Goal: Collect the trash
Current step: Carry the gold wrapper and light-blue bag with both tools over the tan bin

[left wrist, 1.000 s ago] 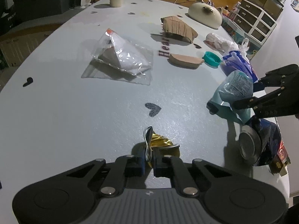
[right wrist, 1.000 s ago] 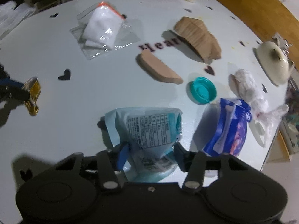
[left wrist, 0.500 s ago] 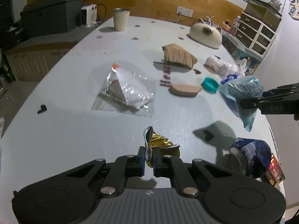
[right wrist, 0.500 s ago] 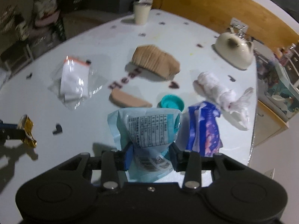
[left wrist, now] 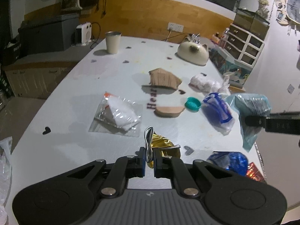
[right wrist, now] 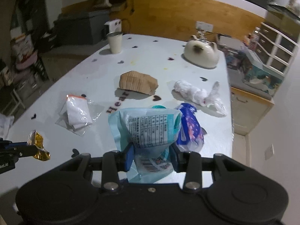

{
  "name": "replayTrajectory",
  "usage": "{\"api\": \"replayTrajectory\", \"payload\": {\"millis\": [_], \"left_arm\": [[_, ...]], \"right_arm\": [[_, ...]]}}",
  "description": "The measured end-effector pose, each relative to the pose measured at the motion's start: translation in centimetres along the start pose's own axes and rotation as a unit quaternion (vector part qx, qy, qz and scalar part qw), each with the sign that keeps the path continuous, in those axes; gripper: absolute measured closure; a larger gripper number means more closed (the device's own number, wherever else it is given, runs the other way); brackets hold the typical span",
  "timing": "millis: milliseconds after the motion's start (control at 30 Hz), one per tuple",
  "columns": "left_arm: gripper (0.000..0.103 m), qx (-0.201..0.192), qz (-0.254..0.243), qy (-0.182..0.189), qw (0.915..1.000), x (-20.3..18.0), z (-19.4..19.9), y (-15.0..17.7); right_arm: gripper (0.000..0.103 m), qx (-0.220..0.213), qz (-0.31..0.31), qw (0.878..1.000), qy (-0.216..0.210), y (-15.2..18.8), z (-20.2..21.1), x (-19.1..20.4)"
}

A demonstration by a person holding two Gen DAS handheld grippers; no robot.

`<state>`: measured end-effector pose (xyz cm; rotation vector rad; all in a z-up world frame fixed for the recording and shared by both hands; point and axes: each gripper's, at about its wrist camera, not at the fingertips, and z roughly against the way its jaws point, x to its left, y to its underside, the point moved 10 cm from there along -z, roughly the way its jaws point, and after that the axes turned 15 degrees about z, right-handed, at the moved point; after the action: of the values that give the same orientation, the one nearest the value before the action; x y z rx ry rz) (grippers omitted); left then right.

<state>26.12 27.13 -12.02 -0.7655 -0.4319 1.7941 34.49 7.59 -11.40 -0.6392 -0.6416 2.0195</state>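
Two grippers are up off the white table [left wrist: 61,131], each with a bit of rubbish pinched in it. The left gripper [left wrist: 149,158] has its jaws nearly together on a crumpled gold wrapper [left wrist: 161,144], which sticks up between the fingers. The right gripper [right wrist: 151,156] has its jaws partway apart, pressed on a pale blue packet [right wrist: 148,131] with a printed label; they have just been closing further on it.

From the left wrist view, the right gripper shows only as a dark bar at the right edge, with the blue packet hanging below it, and a dark blue foil bag [left wrist: 229,162] lies at the table's near right corner, which the other view does not show. That view also takes in a teal lid [left wrist: 192,104] just beside a tan wedge [left wrist: 168,111].

From the right wrist view, the held packet hides nearly all of the lid and the whole wedge. Here the left gripper appears at the left edge with the gold wrapper in the air. Both views show a clear bag [right wrist: 77,115], a brown paper lump [right wrist: 138,82], a white plastic wad [right wrist: 195,93], a blue-and-white bag [right wrist: 190,129] and a cup [right wrist: 114,42].
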Motion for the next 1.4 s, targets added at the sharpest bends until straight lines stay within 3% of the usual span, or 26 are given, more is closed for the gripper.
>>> {"api": "replayTrajectory", "payload": {"millis": [467, 833, 1100, 1400], "left_arm": [[0.095, -0.016, -0.034, 0.040, 0.9985, -5.2, 2.8, 1.7], [0.095, -0.028, -0.038, 0.028, 0.9985, -10.1, 3.1, 3.1], [0.095, -0.037, -0.022, -0.001, 0.9991, -16.8, 1.6, 4.1], [0.095, -0.026, -0.030, -0.004, 0.9992, -26.4, -3.2, 5.7]], "right_arm": [[0.064, -0.017, -0.112, 0.993, 0.030, 4.8, 7.7, -1.1], [0.065, -0.034, -0.131, 0.991, 0.015, 6.9, 9.2, -4.2], [0.065, -0.036, -0.131, 0.991, -0.008, 9.4, 9.0, -10.7], [0.065, -0.020, -0.135, 0.990, -0.018, 13.2, 7.4, -20.5]]}}
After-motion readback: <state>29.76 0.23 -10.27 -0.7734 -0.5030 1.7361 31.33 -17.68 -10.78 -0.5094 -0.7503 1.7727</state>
